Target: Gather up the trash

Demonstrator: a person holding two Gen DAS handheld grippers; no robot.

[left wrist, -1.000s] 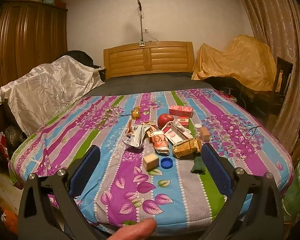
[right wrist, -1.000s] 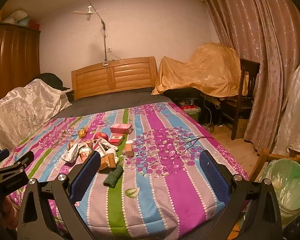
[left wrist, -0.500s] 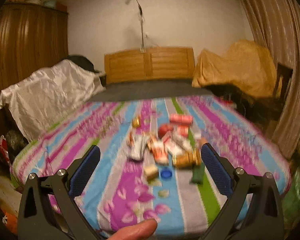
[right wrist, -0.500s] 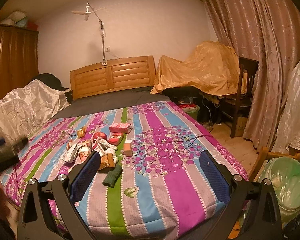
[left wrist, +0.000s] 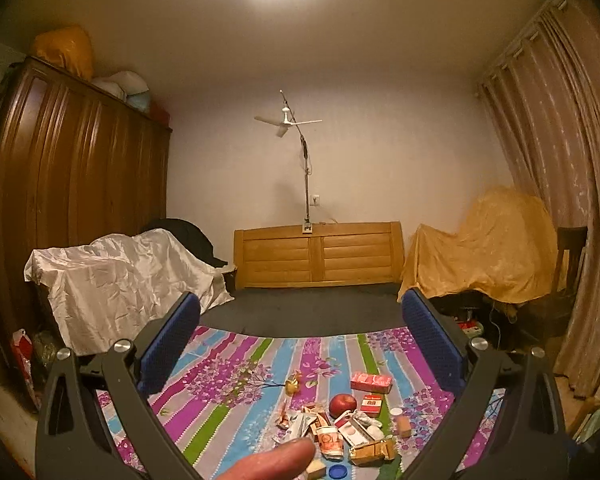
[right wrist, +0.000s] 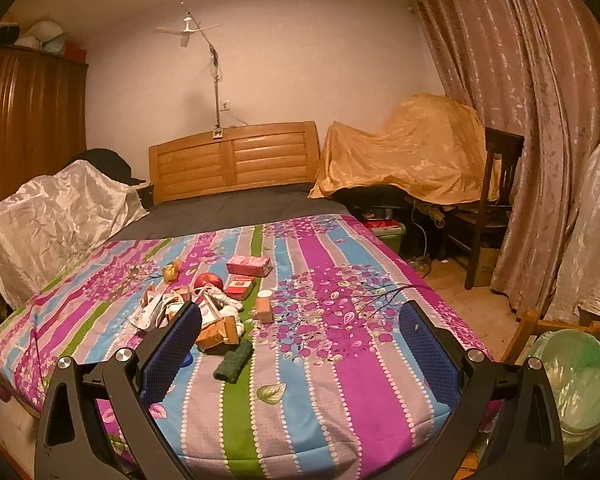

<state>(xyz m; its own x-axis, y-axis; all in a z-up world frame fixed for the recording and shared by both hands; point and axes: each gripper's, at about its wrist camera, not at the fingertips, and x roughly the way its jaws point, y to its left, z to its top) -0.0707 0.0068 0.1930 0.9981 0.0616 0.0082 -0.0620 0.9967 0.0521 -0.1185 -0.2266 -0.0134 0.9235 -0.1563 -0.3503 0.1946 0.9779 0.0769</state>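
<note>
A pile of trash lies on the striped bedspread (right wrist: 340, 360): a pink carton (right wrist: 248, 265), a red apple (right wrist: 209, 281), a red pack (right wrist: 240, 287), a crumpled brown carton (right wrist: 218, 334), wrappers (right wrist: 152, 312), a small bottle (right wrist: 264, 306) and a dark green cloth (right wrist: 233, 360). In the left wrist view the pile (left wrist: 336, 428) sits low in the frame. My left gripper (left wrist: 300, 316) is open, empty and tilted up, well above the bed. My right gripper (right wrist: 300, 332) is open and empty, near the foot of the bed.
A bin lined with a green bag (right wrist: 576, 376) stands on the floor at the right of the bed. A wooden chair (right wrist: 496, 200), a covered sofa (right wrist: 404, 152), a white-draped shape (right wrist: 56, 216), the headboard (right wrist: 232, 160) and a wardrobe (left wrist: 68, 200) ring the bed.
My left gripper has tilted upward, so the pile dropped to the bottom of its view and the ceiling light shows. My right gripper has moved closer to the bed.
</note>
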